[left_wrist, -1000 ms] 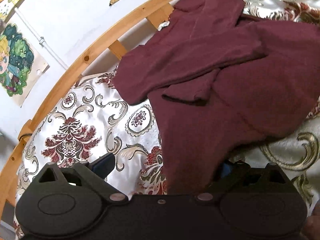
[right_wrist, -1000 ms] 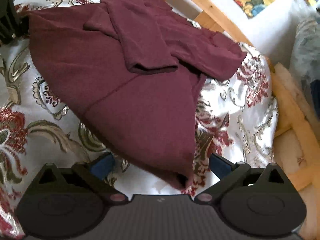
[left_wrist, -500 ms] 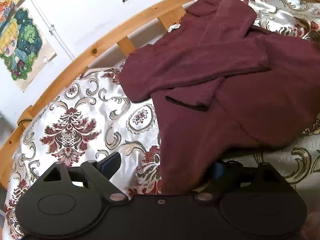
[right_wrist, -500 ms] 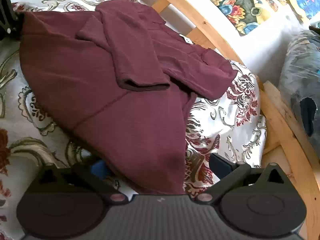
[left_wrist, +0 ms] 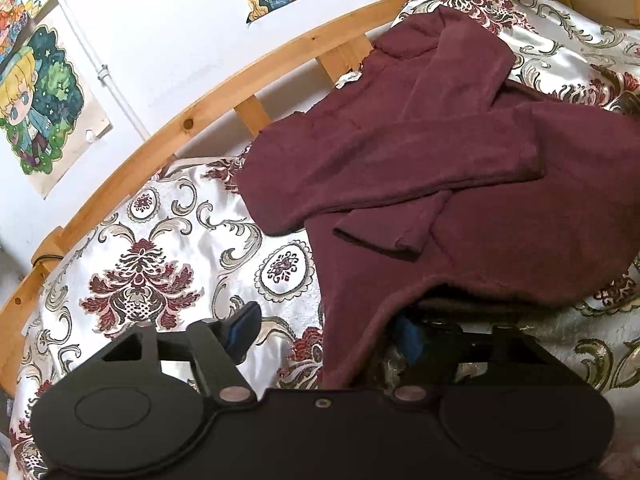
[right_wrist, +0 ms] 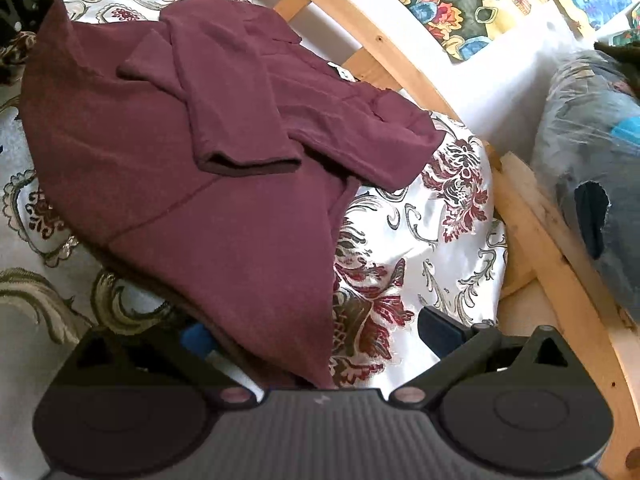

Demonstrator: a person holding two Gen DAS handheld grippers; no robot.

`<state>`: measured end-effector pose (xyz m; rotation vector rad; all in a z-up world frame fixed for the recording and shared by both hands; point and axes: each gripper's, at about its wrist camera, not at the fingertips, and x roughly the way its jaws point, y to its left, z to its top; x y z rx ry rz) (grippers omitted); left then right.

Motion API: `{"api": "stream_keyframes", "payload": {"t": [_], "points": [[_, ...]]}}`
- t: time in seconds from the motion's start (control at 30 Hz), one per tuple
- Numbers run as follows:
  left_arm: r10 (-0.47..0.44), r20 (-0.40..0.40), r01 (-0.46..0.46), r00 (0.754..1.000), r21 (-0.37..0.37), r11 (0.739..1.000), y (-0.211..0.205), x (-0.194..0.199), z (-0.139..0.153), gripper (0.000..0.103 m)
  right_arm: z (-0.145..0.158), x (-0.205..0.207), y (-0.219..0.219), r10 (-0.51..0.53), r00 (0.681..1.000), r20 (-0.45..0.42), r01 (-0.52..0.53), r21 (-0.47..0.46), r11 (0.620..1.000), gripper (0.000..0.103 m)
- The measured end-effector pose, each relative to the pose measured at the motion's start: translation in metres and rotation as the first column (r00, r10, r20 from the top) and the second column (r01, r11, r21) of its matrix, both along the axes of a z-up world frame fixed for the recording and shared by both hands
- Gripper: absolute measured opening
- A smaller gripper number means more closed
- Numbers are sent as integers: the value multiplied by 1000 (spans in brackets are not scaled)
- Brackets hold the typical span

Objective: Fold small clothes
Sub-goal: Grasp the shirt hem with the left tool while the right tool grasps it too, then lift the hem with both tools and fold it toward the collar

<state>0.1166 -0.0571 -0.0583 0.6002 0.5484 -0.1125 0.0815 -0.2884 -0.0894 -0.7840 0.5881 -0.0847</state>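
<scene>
Maroon sweater (left_wrist: pixel 460 184) lies on patterned bedspread (left_wrist: pixel 132 272), sleeves crossed over chest, hem lifted at 6 o'clock. Left gripper (left_wrist: pixel 328 336): jaws spread, hem corner between them, not pinched. Right gripper (right_wrist: pixel 316 332): jaws likewise apart around other corner. Wooden bed rail (right_wrist: pixel 404 68) beyond, 12 to 3 o'clock.

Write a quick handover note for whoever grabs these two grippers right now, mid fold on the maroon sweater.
Left gripper: open, fingers astride the sweater's bottom hem corner, one under the cloth.
Right gripper: open, astride the other hem corner.
Sweater lies on the patterned bedspread, collar toward the wooden bed rail.
Done: both sleeves folded across the chest.
Left: close on both corners, fold the hem up toward the collar.
</scene>
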Motion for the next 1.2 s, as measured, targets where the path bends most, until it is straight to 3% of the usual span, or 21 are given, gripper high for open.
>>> {"api": "stream_keyframes", "payload": {"t": [0.3, 0.43, 0.5, 0.53, 0.6, 0.63, 0.67, 0.73, 0.97, 1.2], "points": [[-19, -19, 19, 1000, -40, 999, 3, 6, 4, 50, 11, 2, -12, -67, 997, 48, 64, 64, 996, 103], [-44, -37, 42, 998, -64, 997, 3, 5, 5, 32, 14, 2, -16, -78, 996, 51, 71, 121, 990, 98], [-58, -44, 54, 997, -81, 995, 3, 3, 5, 20, 15, 1, -16, -58, 998, 38, 52, 143, 988, 86], [-70, -49, 65, 996, -94, 993, 4, 1, 6, 11, 15, 0, -16, -44, 999, 24, 39, 153, 987, 75], [-87, -41, 82, 995, -105, 991, 3, -4, 8, 7, 14, -2, -15, -13, 1000, -4, 13, 161, 987, 46], [-96, -30, 93, 995, -104, 990, 4, -8, 9, 6, 12, -3, -13, 2, 1000, -15, 1, 160, 987, 24], [-105, -16, 103, 994, -102, 989, 4, -12, 11, 6, 11, -4, -11, 16, 1000, -24, -11, 159, 987, 14], [-120, 11, 121, 993, -104, 987, 5, -20, 15, 5, 13, -10, -6, 35, 999, -14, -33, 160, 987, 8], [-122, 70, 133, 990, -189, 973, 30, -49, 53, 5, 57, -45, 2, 88, 995, 50, -94, 144, 985, 7], [-157, 73, 172, 985, -346, 922, 80, -102, 97, 5, 121, -110, 2, 91, 990, 104, -111, 212, 971, 7]]}}
